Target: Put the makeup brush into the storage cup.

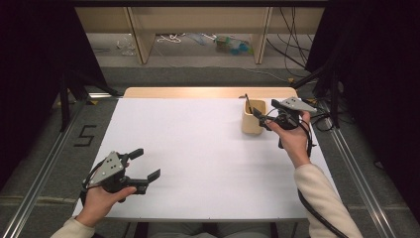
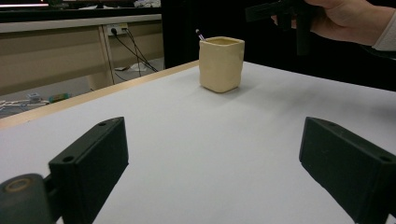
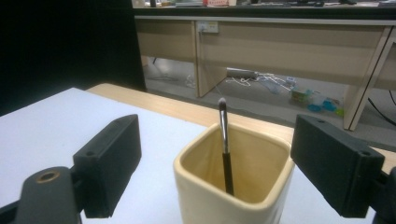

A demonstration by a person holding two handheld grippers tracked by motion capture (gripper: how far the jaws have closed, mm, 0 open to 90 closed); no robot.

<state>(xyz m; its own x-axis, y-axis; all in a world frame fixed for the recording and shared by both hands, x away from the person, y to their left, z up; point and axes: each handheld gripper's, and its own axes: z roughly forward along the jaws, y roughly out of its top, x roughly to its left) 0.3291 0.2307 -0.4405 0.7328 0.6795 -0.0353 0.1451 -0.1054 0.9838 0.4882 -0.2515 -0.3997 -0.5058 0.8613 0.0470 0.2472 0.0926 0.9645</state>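
Note:
A cream square cup [image 1: 252,120] stands on the white table [image 1: 198,158] at the far right, with a thin dark brush [image 1: 247,103] leaning inside it. From the right gripper view, the cup [image 3: 233,191] and its brush [image 3: 224,149] sit just ahead of and below my right gripper [image 3: 222,140], whose jaws stand open and hold nothing. My right gripper [image 1: 266,113] hovers at the cup's right side. My left gripper [image 1: 147,164] is open and holds nothing near the front left edge. It [image 2: 215,154] points at the distant cup [image 2: 221,63].
A wooden strip [image 1: 208,92] runs along the table's far edge. Behind it are desk legs [image 1: 141,39] and cables and clutter on the floor [image 1: 230,44]. Black curtains flank both sides. Metal rails [image 1: 356,163] run beside the table.

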